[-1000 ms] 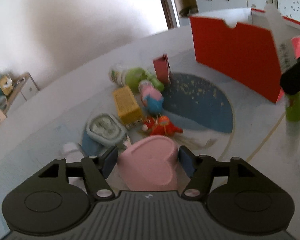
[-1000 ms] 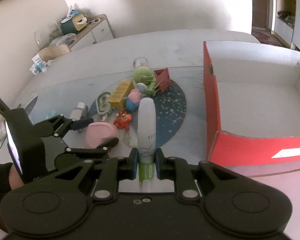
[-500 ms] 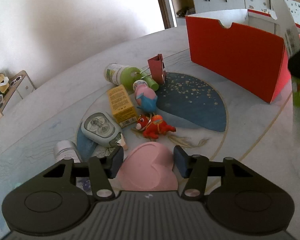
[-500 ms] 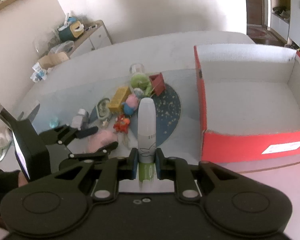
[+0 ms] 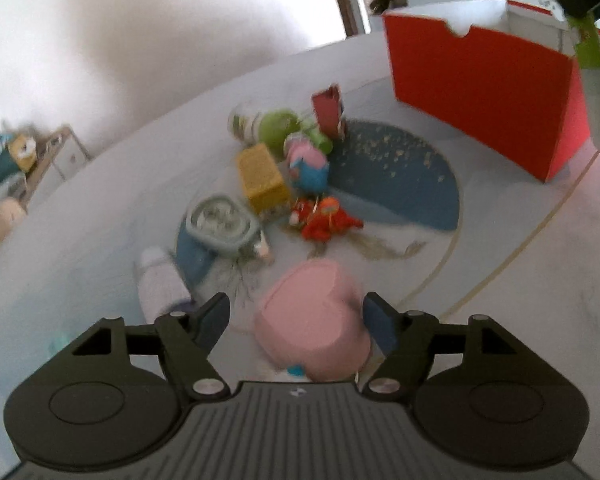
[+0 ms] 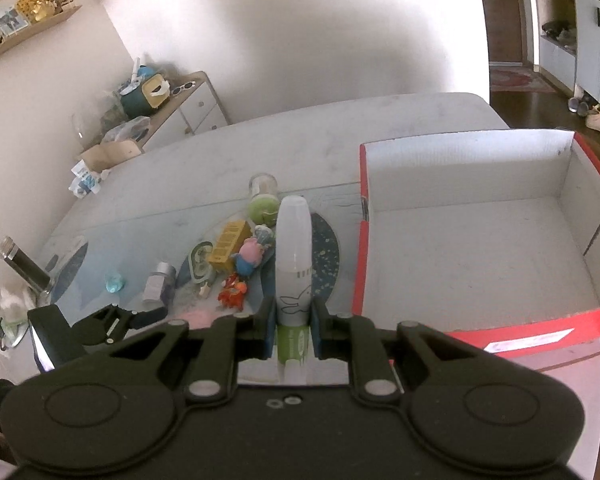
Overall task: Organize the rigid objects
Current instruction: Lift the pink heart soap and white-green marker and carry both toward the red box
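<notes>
My right gripper (image 6: 293, 320) is shut on a white and green tube (image 6: 293, 264), held in the air left of the open red box (image 6: 480, 248); the tube also shows in the left wrist view (image 5: 594, 80), high beside the box (image 5: 480, 92). My left gripper (image 5: 296, 316) is open around a pink heart-shaped box (image 5: 312, 320); its left finger stands clear of the box. A pile of small items lies ahead: a yellow block (image 5: 262, 180), a pig toy (image 5: 308, 164), a red toy (image 5: 324, 220), a green ball (image 5: 278, 130), a grey-green case (image 5: 220, 220).
A small silver jar (image 5: 160, 280) lies left of the heart box. A small red carton (image 5: 328, 110) stands behind the pile. A dark bottle (image 6: 22, 266) stands at the table's left edge. A sideboard with clutter (image 6: 160, 108) stands by the wall.
My right gripper has risen with the tube and moved toward the red box. My left gripper's jaws have widened around the pink heart box.
</notes>
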Action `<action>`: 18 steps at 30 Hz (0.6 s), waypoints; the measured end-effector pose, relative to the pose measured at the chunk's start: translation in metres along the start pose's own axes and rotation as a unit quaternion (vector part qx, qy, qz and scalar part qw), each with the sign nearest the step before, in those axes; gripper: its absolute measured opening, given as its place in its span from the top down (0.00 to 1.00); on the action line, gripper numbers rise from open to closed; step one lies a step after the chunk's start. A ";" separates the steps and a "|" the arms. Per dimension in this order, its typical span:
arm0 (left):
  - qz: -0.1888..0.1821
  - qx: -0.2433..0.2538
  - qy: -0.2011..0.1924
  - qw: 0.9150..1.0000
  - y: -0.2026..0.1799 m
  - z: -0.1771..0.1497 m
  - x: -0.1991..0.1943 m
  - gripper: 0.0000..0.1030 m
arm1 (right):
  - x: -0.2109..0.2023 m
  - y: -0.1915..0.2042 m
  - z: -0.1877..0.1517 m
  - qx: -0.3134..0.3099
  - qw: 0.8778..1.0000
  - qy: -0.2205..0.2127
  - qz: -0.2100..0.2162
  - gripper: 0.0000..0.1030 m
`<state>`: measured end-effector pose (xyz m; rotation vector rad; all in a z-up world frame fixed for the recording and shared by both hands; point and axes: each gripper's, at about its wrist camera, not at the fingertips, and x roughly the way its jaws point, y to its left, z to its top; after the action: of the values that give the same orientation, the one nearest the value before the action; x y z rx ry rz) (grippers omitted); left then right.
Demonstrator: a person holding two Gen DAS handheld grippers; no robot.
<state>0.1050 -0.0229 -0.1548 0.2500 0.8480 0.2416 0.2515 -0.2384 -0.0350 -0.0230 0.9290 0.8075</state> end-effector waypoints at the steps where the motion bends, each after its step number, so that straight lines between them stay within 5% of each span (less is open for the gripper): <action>1: -0.004 -0.009 0.001 1.000 0.002 -0.001 0.000 0.28 | 0.001 0.000 0.000 0.001 1.000 0.002 0.000 0.84; 5: -0.021 -0.040 0.004 0.999 0.008 -0.001 0.004 0.28 | 0.001 -0.002 0.000 0.006 1.000 0.006 0.000 0.84; 9: -0.060 -0.127 0.021 0.990 0.028 -0.007 0.010 0.28 | 0.000 -0.001 0.001 0.006 1.000 0.007 -0.005 0.84; 13: -0.066 -0.118 0.012 0.991 0.024 -0.006 0.009 0.38 | -0.001 -0.001 0.001 0.006 1.000 0.007 -0.009 0.84; 18: -0.060 -0.122 0.006 0.991 0.019 -0.006 0.009 0.39 | -0.011 -0.011 0.009 0.006 1.000 -0.004 -0.014 0.84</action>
<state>0.1041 -0.0014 -0.1591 -0.0315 0.8333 0.2324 0.2616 -0.2497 -0.0253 -0.0217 0.9241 0.7759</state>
